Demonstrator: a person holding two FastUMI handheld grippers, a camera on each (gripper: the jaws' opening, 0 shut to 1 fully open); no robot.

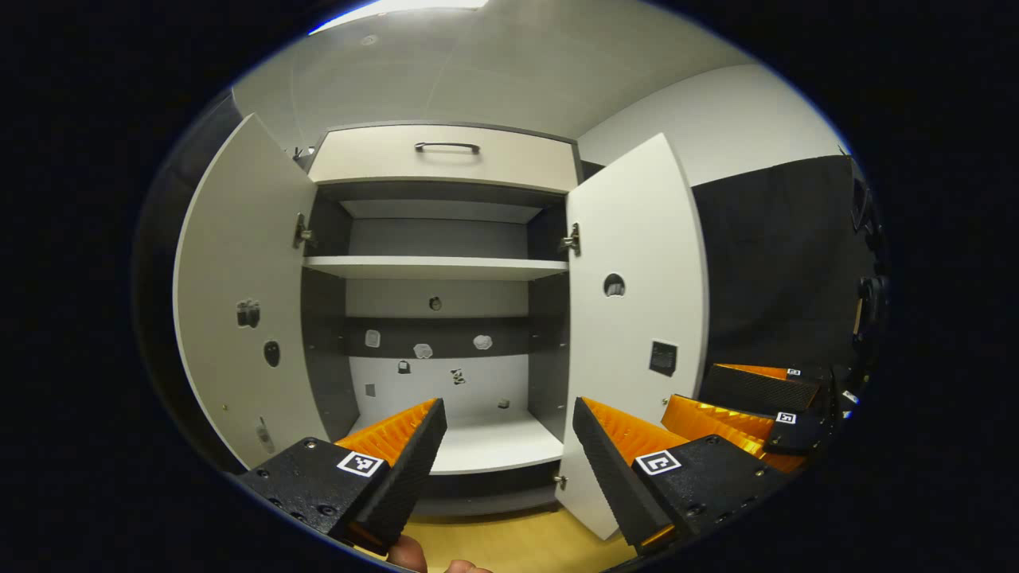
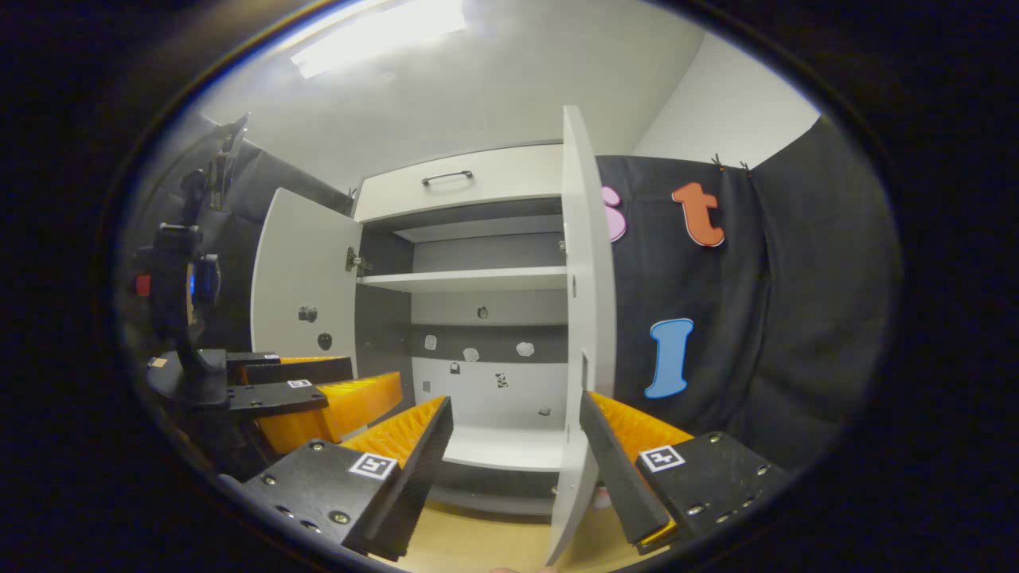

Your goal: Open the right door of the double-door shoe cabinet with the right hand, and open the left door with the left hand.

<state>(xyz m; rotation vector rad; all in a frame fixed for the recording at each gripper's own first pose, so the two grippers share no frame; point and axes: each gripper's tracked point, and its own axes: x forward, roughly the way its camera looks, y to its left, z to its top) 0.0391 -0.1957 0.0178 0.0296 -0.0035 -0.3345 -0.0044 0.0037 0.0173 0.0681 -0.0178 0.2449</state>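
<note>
1. Left hand-held gripper point(image 1: 505, 446) up close in the left gripper view: jaws spread wide, nothing between them, ridged pads point(image 1: 394, 434) on blocky bodies, each with a square black-and-white marker.
2. Fingertips of a hand point(image 1: 410, 553) peek in at the bottom edge, over a pale wood floor point(image 1: 509, 541).
3. Right hand-held gripper point(image 2: 517, 446) in the right gripper view: also wide open, and the edge of the right door point(image 2: 585, 318) stands between its fingers, nearer the right one; contact can't be judged.
4. The left door point(image 1: 239, 294) is swung out to the left, well ahead of the left gripper and apart from it.
5. Both doors are flat white panels with small stickers, too small to read.
6. Behind them the cabinet point(image 1: 438, 318): dark grey walls, a white shelf point(image 1: 434, 267), a white bottom board.
7. Up top, a pale drawer point(image 1: 442, 155) with a dark bar handle.
</note>
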